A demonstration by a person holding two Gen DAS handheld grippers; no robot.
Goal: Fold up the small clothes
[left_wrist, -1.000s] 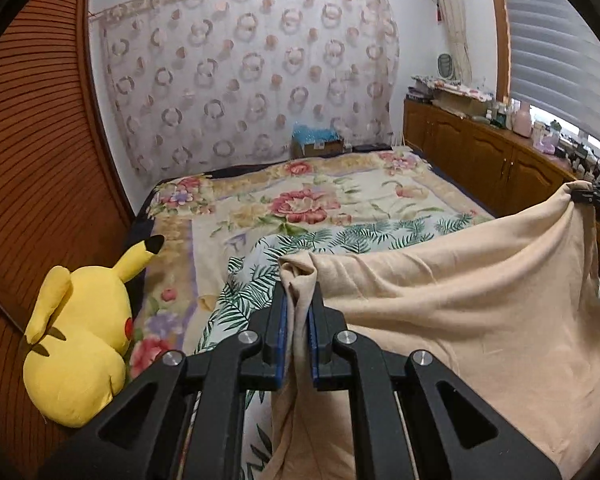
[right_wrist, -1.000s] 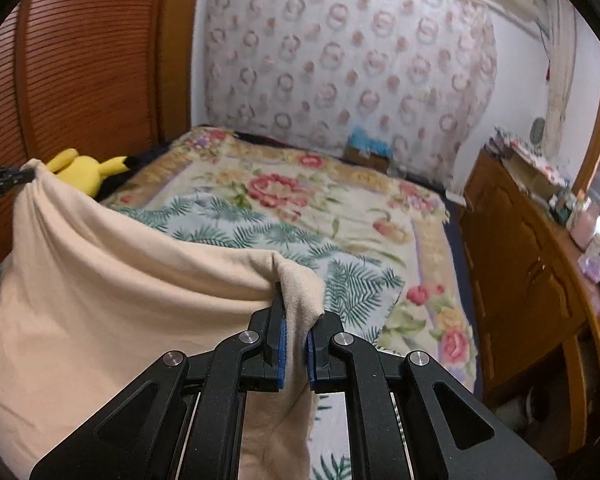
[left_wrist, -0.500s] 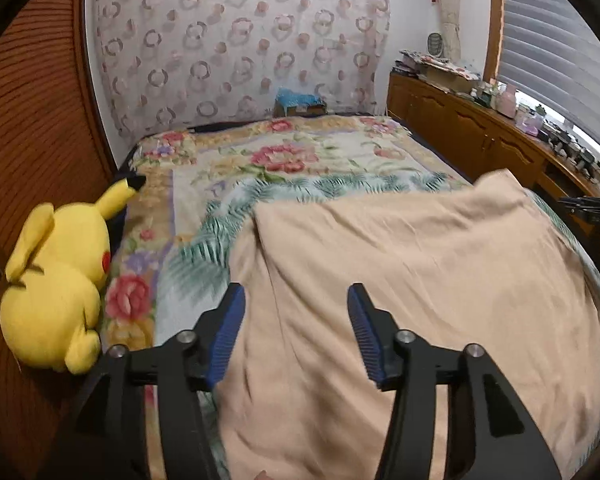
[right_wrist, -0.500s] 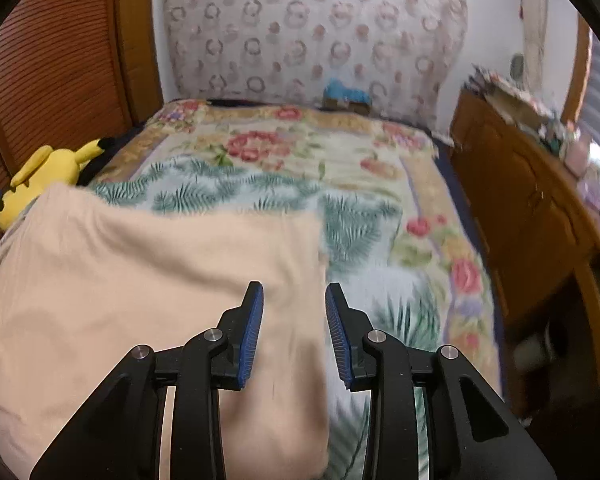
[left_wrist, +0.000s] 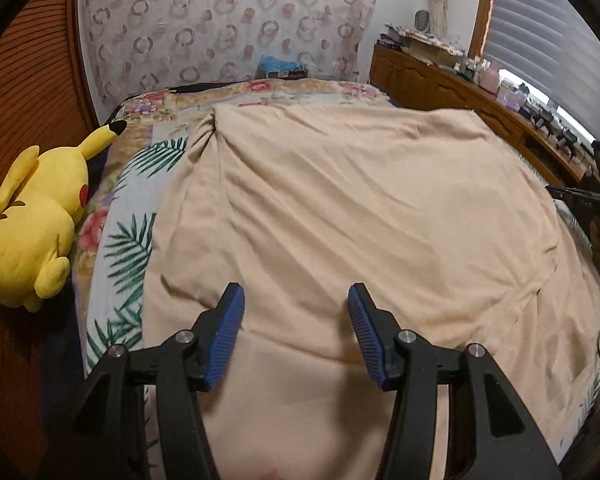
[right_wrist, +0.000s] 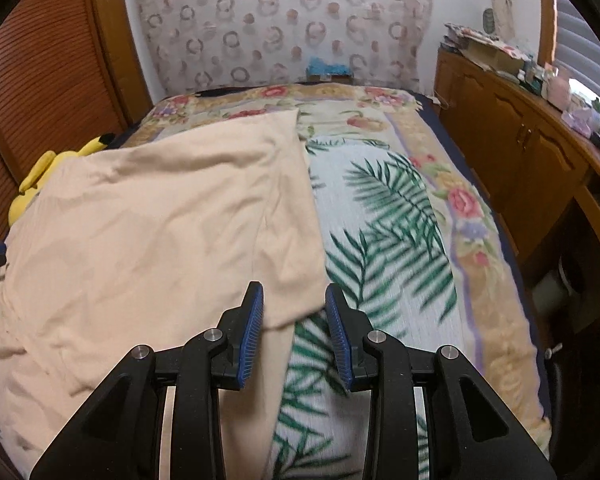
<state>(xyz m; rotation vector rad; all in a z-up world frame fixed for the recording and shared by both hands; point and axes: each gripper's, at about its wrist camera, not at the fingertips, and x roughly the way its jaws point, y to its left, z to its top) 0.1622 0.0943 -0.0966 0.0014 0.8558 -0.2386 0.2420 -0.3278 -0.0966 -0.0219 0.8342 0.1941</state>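
Observation:
A beige cloth [left_wrist: 360,208] lies spread and folded over on the bed, wrinkled, with a folded edge running across near me. It also shows in the right wrist view [right_wrist: 160,232], where its right edge and a lower corner lie between my fingers. My left gripper [left_wrist: 296,300] is open and empty, hovering over the cloth's near left part. My right gripper [right_wrist: 294,300] is open and empty, just above the cloth's right corner. The right gripper also shows at the far right of the left wrist view [left_wrist: 596,208].
The bed has a floral and palm-leaf cover [right_wrist: 400,216]. A yellow plush toy [left_wrist: 36,216] lies at the bed's left edge by a slatted wooden wall [left_wrist: 24,92]. A wooden cabinet [right_wrist: 520,140] with clutter on top runs along the right.
Both grippers held the cloth's top corners up a second ago. They let go, the cloth dropped flat onto the bed, and both jaws opened wider.

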